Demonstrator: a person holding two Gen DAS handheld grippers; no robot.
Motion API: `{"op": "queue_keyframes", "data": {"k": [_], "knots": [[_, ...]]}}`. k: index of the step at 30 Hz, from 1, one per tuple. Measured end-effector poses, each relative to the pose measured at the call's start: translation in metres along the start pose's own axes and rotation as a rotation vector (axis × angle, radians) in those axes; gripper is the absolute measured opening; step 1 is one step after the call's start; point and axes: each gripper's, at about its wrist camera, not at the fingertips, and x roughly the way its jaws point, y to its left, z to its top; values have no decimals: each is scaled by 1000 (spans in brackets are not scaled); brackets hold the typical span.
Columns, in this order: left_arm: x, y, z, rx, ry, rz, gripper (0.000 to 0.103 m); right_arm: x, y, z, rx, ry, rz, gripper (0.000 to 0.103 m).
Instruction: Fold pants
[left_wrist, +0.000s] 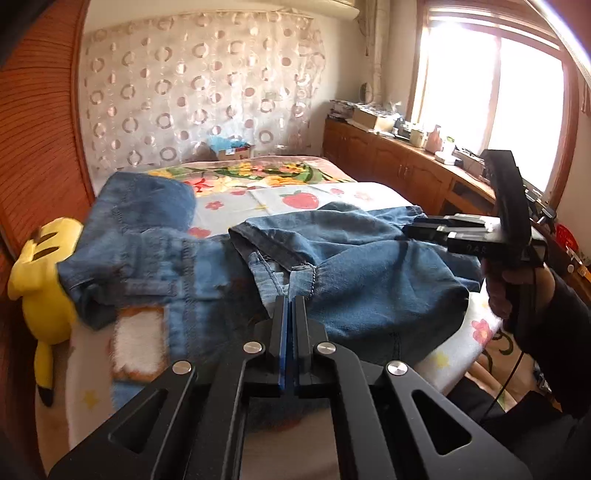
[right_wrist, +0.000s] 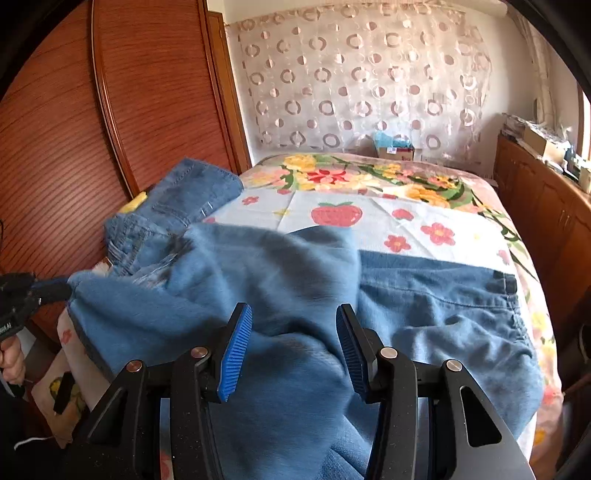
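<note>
Nearest us, our left gripper (left_wrist: 291, 301) is clamped on a seam of the jeans (left_wrist: 351, 266), heaped across the near bed (right_wrist: 406, 221). Our right gripper (right_wrist: 293, 347) hangs with jaws apart over them. A thin pinch may slip, spoiling the fold.

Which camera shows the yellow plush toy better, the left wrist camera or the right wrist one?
The left wrist view. There the yellow plush toy lies in full sight at the bed's left edge, partly under the jeans. The right wrist view shows only a small yellow patch behind the denim.
</note>
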Motion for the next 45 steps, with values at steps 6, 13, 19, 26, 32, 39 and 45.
{"op": "queue_keyframes", "data": {"k": [6, 13, 19, 26, 32, 39, 45], "knots": [[-6, 23, -28, -47, 58, 44, 3, 7, 6, 1, 6, -5, 43, 53], [3, 30, -28, -64, 82, 88, 9, 46, 19, -20, -34, 107, 21, 54], [19, 25, -12, -34, 80, 75, 42, 48, 9, -44, -39, 140, 0, 55], [54, 16, 7, -49, 96, 2, 42, 46, 9, -43, -47, 114, -1, 57], [80, 8, -3, -31, 179, 10, 42, 34, 5, -34, -24, 19, -11, 58], [85, -1, -16, -19, 191, 14, 42, 60, -1, -40, -38, 46, -83, 59], [92, -10, -20, 31, 198, 22, 24, 66, -9, -41, -8, 37, -74, 60]]}}
